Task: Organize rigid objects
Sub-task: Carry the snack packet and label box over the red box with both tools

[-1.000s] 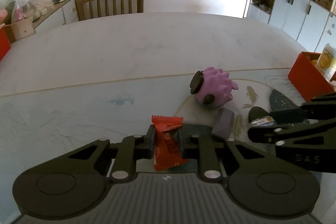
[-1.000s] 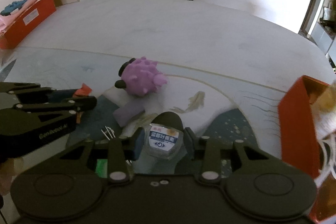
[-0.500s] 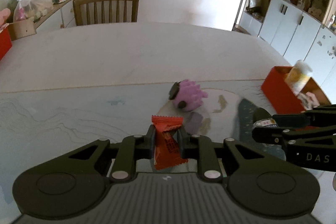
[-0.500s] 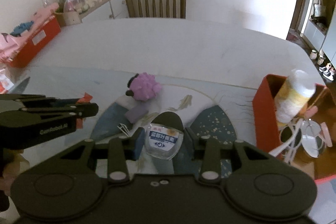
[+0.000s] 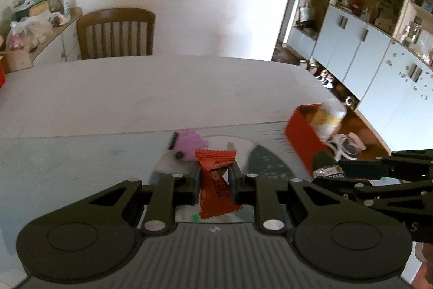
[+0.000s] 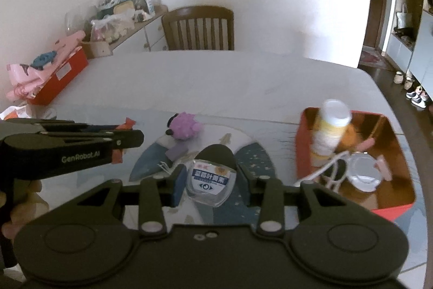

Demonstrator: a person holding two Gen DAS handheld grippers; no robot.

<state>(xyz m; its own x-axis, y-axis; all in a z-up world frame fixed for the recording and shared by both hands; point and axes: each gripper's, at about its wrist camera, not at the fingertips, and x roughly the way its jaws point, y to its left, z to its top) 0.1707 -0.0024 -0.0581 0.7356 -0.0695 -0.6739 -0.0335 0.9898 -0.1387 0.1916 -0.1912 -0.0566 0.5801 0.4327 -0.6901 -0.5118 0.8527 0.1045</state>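
My left gripper (image 5: 213, 178) is shut on a red snack packet (image 5: 215, 186), held well above the table. My right gripper (image 6: 211, 178) is shut on a small clear container with a blue-and-white label and a dark cap (image 6: 211, 178). In the left wrist view the right gripper (image 5: 324, 169) reaches in from the right; in the right wrist view the left gripper (image 6: 127, 137) reaches in from the left. A purple spiky toy (image 6: 185, 125) and a small purple block (image 6: 176, 152) lie on the patterned mat (image 6: 251, 156) below. A red box (image 6: 303, 151) stands at the right with a yellow bottle (image 6: 328, 129) inside.
The red box also holds a white cord and a round clear lid (image 6: 364, 175). A second red box (image 6: 58, 75) with pink cloth sits at the table's far left. A wooden chair (image 6: 199, 27) stands behind the table. White cabinets (image 5: 360, 53) line the right wall.
Both grippers have risen and drawn back with their loads, so the toy and mat look smaller. The red box at the right has come fully into view.
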